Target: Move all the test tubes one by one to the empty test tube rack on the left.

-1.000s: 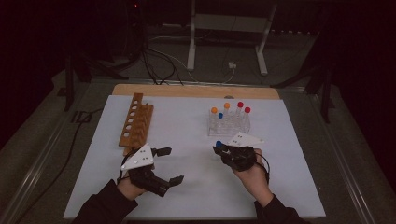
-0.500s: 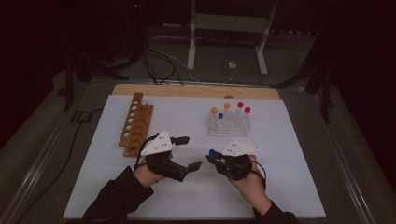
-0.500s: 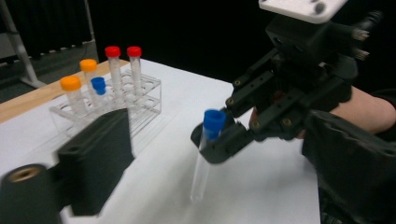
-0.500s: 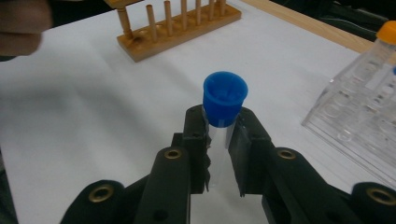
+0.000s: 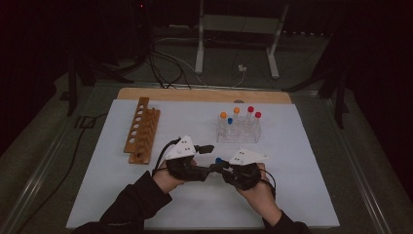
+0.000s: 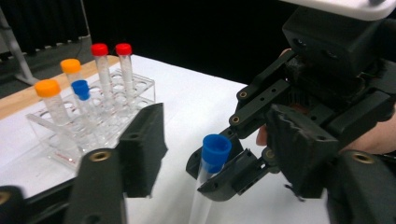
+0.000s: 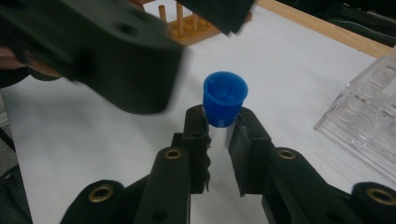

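Low in the middle of the high view, the right gripper (image 5: 220, 167) is clamped on a clear tube (image 7: 218, 133) just under its blue cap (image 7: 225, 98), held over the white mat (image 5: 302, 161), and the left gripper (image 5: 208, 158) has just been closing its jaws, which stand apart on either side of that cap without touching it. I'd worry the left jaws come in crooked and knock the tube askew in the right grip, or twist the cap with the tube slipping. The clear rack (image 5: 238, 130) of capped tubes sits just above, close enough to be bumped
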